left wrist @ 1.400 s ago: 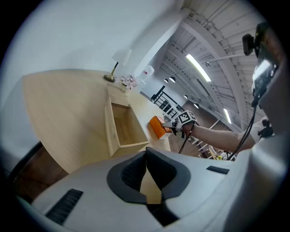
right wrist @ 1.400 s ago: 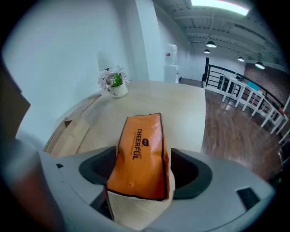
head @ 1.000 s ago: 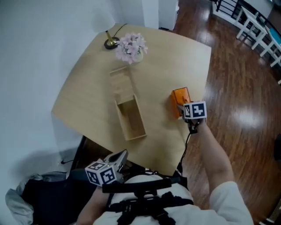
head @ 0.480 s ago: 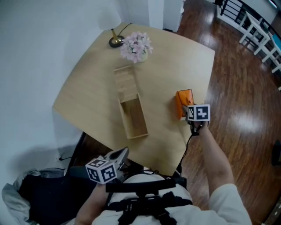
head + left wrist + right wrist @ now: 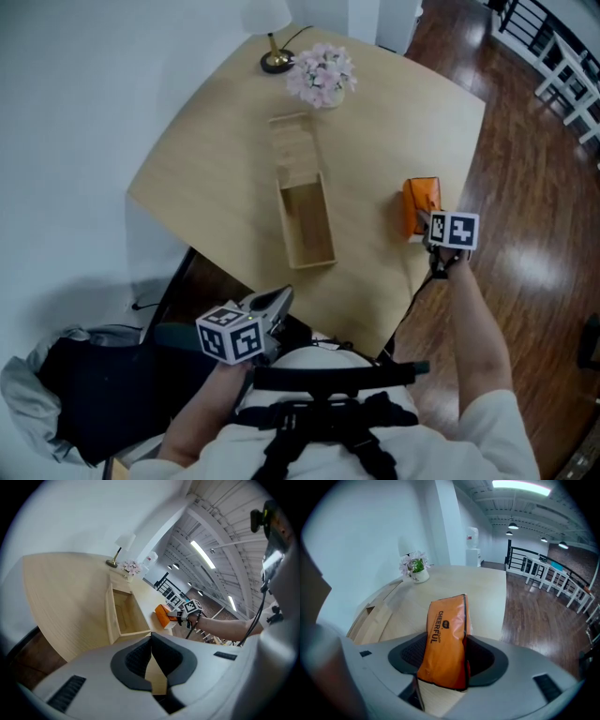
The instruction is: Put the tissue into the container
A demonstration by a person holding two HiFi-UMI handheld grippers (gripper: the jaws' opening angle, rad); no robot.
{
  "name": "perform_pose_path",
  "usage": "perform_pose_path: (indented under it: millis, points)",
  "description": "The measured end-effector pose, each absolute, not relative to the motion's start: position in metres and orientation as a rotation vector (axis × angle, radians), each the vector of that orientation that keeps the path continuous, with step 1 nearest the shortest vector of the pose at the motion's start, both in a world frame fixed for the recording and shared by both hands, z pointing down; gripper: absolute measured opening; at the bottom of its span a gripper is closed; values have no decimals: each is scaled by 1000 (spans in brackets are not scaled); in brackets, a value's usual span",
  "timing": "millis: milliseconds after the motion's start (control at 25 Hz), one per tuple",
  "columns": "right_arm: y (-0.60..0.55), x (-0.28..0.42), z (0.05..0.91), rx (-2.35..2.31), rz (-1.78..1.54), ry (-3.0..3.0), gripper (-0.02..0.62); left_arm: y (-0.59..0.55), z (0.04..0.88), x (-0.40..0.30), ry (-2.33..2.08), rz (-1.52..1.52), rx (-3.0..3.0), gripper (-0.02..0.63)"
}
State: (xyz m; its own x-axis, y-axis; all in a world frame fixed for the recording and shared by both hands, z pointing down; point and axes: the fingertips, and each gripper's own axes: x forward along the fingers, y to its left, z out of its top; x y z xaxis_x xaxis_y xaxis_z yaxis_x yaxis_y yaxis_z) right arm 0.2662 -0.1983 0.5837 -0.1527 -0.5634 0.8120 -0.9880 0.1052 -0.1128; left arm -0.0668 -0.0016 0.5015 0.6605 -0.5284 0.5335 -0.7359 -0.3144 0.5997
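An orange tissue pack stands on edge near the right rim of the light wooden table. My right gripper is at its near end. Its jaws have just been closing, and in the right gripper view both pads press on the pack. The container, an open wooden box, lies in the middle of the table to the left of the pack, with nothing in it. My left gripper hangs off the table's near edge with its pads together and nothing between them. Both the box and the pack show ahead of it.
The box's flat lid lies just beyond the box. A vase of pink flowers and a lamp base stand at the far corner. Dark wood floor with white chairs lies to the right, and a dark bag sits at lower left.
The head view has drifted, so the table sits further right and lower in the picture. My right gripper stays at the pack's near end, and my left gripper keeps its place.
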Motion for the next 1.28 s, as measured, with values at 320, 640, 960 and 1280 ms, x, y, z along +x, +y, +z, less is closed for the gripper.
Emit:
perform_pose_path:
  millis: [320,640,960,1280]
  points:
    - [-192,271,581,1542,926,-1788,257,0,500,-64,-972,295,2000,-5]
    - [-185,257,566,1554,923,-1814,253,0,503,-70,-970,289,1995,-5]
    - [-177,231,538,1571,908,-1871,250,-1,505,-74,-928,294,2016,-5]
    - [-166,201,512,1573,892,-1920,249,1,506,-86,-919,282,2024,-5]
